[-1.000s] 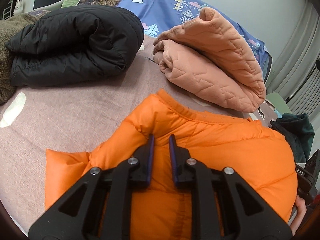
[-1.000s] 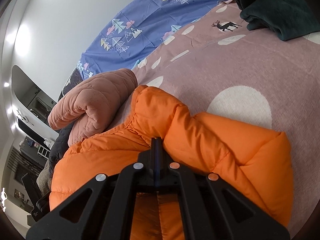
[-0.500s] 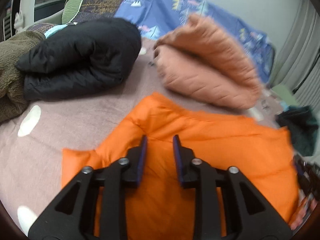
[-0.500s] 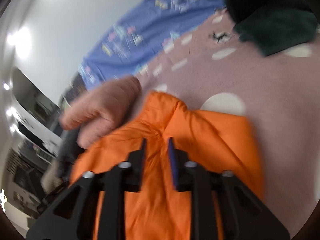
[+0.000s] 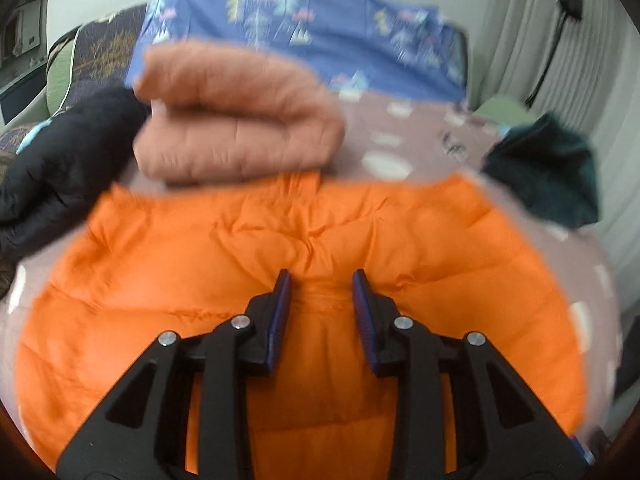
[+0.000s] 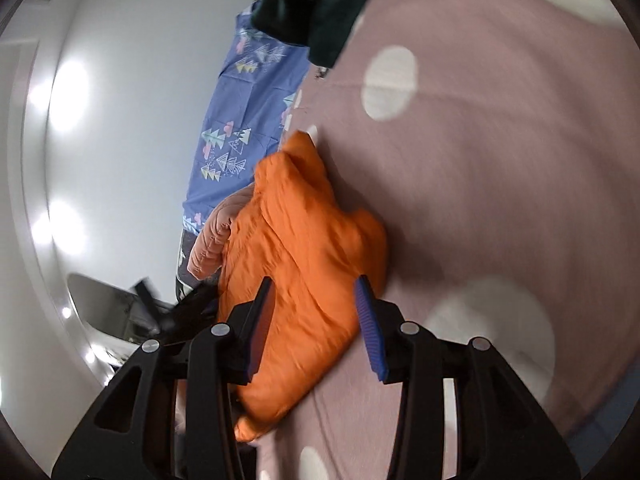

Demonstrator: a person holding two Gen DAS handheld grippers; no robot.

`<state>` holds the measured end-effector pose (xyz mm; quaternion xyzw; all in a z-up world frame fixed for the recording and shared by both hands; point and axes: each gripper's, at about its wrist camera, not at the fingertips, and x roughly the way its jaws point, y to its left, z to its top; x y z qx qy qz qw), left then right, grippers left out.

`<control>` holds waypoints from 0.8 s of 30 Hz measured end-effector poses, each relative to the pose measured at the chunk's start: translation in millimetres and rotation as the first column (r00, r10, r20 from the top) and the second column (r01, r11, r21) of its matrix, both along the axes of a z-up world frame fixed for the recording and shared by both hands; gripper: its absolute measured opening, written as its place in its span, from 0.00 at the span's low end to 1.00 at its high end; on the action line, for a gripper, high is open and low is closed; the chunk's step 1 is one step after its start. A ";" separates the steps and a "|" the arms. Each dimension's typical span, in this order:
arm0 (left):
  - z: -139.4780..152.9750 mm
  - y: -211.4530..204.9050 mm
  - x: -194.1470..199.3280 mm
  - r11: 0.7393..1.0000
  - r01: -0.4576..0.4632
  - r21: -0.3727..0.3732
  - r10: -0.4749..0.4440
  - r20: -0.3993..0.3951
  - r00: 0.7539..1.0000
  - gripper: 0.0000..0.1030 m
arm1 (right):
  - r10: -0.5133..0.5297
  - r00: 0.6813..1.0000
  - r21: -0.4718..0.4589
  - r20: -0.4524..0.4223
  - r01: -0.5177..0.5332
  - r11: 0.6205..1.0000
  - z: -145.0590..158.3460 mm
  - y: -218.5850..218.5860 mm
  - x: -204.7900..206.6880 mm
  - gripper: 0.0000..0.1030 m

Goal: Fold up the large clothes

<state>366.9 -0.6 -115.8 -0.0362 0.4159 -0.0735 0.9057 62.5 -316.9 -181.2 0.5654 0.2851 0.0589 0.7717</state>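
A folded orange puffer jacket (image 5: 280, 248) lies on the mauve spotted bedspread (image 5: 384, 148). My left gripper (image 5: 320, 280) hovers over the jacket's middle with its jaws open and nothing between them. In the right wrist view the same orange jacket (image 6: 304, 248) lies as a puffy bundle on the bedspread (image 6: 500, 200). My right gripper (image 6: 312, 286) is open above the jacket's near edge and holds nothing. Both views are blurred by motion.
A folded salmon quilted jacket (image 5: 236, 120) and a folded black puffer (image 5: 60, 160) lie behind the orange one. A dark green garment (image 5: 552, 176) sits at the right, also in the right wrist view (image 6: 316, 4). A blue patterned sheet (image 5: 320, 40) lies at the bed's far side.
Both grippers have opened and let go of the orange jacket, then pulled back from it. The right gripper has rolled and swung away; the jacket now lies flat and folded.
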 end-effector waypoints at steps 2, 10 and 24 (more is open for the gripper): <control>-12.4 7.8 8.1 1.000 -0.015 -0.022 0.015 -0.017 1.000 0.33 | 0.025 1.000 0.008 -0.011 -0.025 1.000 -4.4 10.3 -4.2 0.54; -27.3 11.8 10.2 1.000 -0.004 -0.031 0.005 0.011 1.000 0.33 | 0.025 0.999 0.006 0.032 -0.026 1.000 -5.2 27.4 31.3 0.57; -29.8 22.0 5.3 0.995 0.002 -0.101 0.001 0.023 1.000 0.33 | -0.062 0.997 -0.079 0.041 0.065 0.995 4.3 46.1 112.0 0.46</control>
